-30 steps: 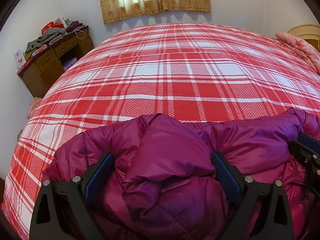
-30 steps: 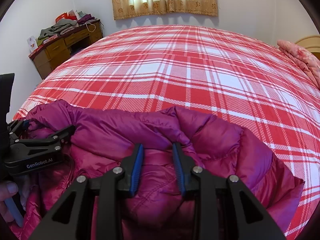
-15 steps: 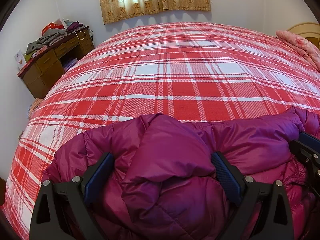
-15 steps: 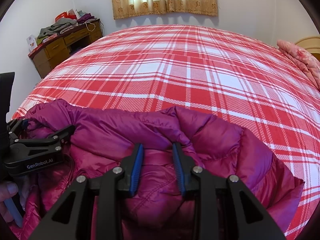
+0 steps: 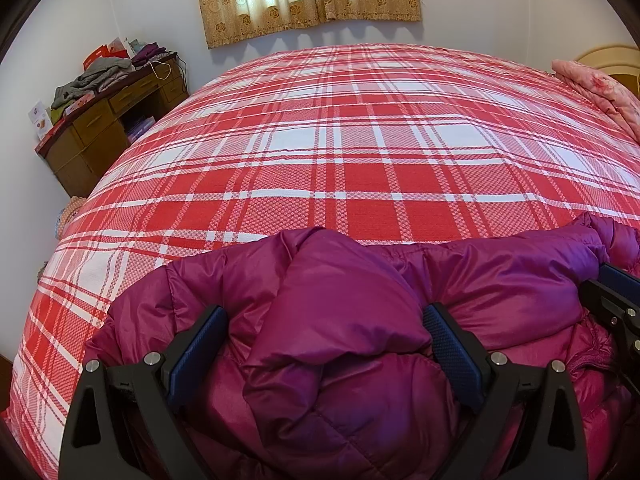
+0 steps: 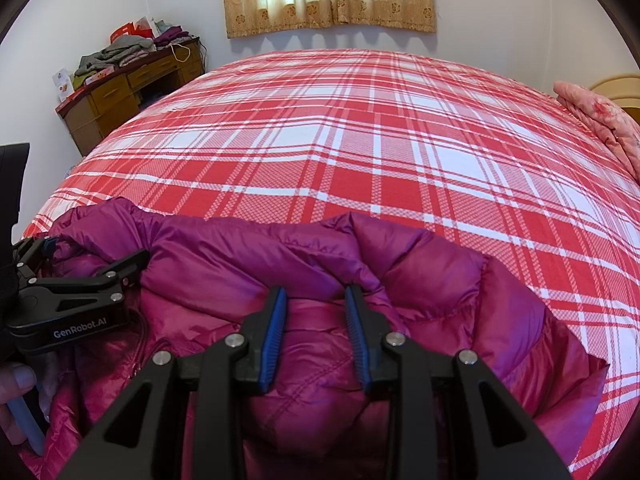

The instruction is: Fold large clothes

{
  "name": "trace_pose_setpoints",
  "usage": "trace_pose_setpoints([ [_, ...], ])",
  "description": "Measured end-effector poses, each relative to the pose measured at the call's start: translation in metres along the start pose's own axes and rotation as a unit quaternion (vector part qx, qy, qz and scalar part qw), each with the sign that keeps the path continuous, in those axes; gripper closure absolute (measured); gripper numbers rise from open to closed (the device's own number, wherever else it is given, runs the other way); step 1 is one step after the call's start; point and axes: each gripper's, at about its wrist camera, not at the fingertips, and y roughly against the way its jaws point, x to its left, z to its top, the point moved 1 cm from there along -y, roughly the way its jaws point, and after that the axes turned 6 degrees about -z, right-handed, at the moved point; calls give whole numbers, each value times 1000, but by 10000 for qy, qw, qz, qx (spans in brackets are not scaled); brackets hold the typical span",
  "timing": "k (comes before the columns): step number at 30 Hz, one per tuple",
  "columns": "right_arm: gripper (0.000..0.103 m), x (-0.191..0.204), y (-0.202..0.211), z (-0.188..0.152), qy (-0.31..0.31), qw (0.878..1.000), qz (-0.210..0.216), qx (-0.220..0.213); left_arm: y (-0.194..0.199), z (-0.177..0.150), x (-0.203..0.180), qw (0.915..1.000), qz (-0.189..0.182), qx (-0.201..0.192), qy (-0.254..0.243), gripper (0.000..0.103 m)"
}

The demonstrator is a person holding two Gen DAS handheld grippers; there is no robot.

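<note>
Left wrist view: left gripper (image 5: 324, 342) jaws spread wide around a puffy fold of the magenta down jacket (image 5: 344, 360); whether the pads press it, cannot tell. Jacket lies bunched at the near edge of the bed (image 5: 360, 152), on its red plaid cover. Right wrist view: right gripper (image 6: 316, 332) jaws narrowed, clamping a jacket fold.
</note>
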Motion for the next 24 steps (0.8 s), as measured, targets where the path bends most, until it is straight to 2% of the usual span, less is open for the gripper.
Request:
trace_pose_setpoints([
  [10,70,1,0,0,10,10000,-15,8,0,0,-1,10000,18,5,-13,3],
  [15,69,4,-4,5,129,9998,-132,91,-1,3,-4,9996,256,26,-147,1],
  [17,64,6,0,9,284,9994,-145,159,5,8,-1,9995,222,128,-181,1],
  [18,57,5,7,10,346,9992,-160,154,14,11,3,9994,252,156,-165,1],
  [19,44,0,24,10,331,9989,-320,-49,32,13,11,9998,170,47,-63,1],
  [21,30,-8,53,8,304,9977,-482,-374,65,13,20,9998,-24,-174,49,1],
  [24,30,-31,93,-11,293,9981,-399,-372,127,-8,37,9986,-118,-511,37,1],
])
